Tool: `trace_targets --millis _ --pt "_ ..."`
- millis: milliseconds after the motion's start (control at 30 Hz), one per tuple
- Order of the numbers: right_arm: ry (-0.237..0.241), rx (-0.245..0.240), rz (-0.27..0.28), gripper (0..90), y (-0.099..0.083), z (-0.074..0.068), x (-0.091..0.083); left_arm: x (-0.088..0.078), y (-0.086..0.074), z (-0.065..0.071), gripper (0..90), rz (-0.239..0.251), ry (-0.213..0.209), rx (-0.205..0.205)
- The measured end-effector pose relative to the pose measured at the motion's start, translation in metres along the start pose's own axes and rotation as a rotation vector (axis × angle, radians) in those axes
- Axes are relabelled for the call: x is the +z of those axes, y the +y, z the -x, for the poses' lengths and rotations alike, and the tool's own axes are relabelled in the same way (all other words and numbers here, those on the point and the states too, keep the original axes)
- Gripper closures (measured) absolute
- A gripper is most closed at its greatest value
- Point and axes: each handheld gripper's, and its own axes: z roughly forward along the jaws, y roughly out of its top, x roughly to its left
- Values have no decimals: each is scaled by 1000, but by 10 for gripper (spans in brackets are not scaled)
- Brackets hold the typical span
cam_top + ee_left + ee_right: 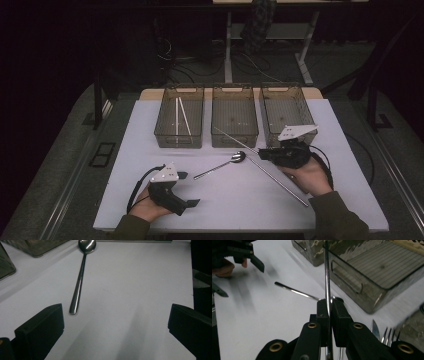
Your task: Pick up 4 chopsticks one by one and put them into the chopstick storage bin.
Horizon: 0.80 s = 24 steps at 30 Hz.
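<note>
Fork (387, 336) half hidden behind right gripper (329, 307)

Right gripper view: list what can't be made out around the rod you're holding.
- Rod: its lower length is hidden behind the right gripper, whose jaws are shut on it; its top runs off the upper edge.
- Fork and the blade beside it: cut off behind the gripper's arm.
- Spoon: its bowl is hidden behind the jaws.
- Left gripper: blurred, cut by the left edge.
</note>
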Motion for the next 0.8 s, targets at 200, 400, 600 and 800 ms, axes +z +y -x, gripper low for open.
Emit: trace_targets --millis 200,400,600,800 --pt "-7 -7 3 847 22 0 17 0 0 1 0 2 -2 1" --pt "-28 -10 -12 847 45 -2 33 0 0 1 0 8 -7 2" --pt "-47 -3 -19 847 66 0 49 -1 1 1 0 13 -8 0" --pt "-55 11 -22 847 84 3 66 -1 1 1 0 11 -12 1"
